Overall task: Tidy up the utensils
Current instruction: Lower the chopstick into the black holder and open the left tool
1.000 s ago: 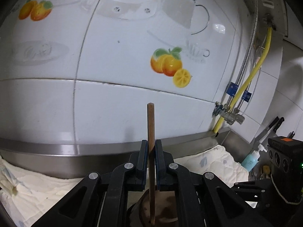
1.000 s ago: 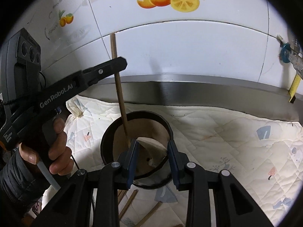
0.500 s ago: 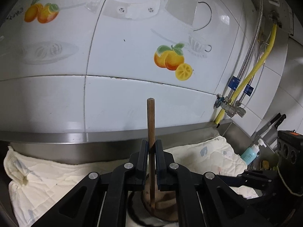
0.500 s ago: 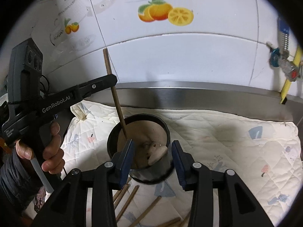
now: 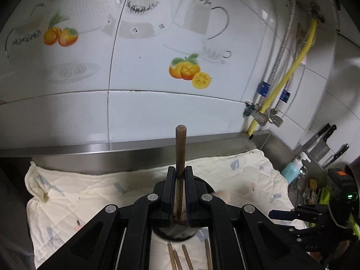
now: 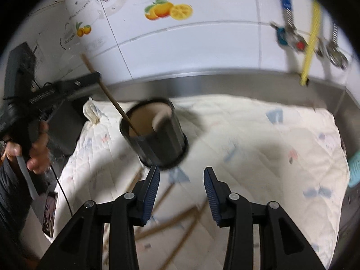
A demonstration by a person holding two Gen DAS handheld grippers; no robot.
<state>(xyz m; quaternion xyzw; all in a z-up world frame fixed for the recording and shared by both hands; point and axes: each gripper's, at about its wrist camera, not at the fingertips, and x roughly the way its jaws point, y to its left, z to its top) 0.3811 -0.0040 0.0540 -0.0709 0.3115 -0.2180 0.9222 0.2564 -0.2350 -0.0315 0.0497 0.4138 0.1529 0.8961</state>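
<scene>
While the left gripper (image 5: 179, 183) clamps a brown wooden chopstick (image 5: 180, 155) upright, its lower end dips inside the black cylindrical utensil holder (image 6: 155, 139). At the holder's six o'clock, the right gripper (image 6: 181, 183) hovers wide and holding nothing above loose wooden chopsticks (image 6: 177, 222) on the cream quilted cloth (image 6: 258, 139).

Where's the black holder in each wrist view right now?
Left wrist: holder at bottom centre, mostly hidden behind the left gripper shut on a chopstick.
Right wrist: holder left of centre, above the open right gripper.
Shared landmark: orange decal.
</scene>
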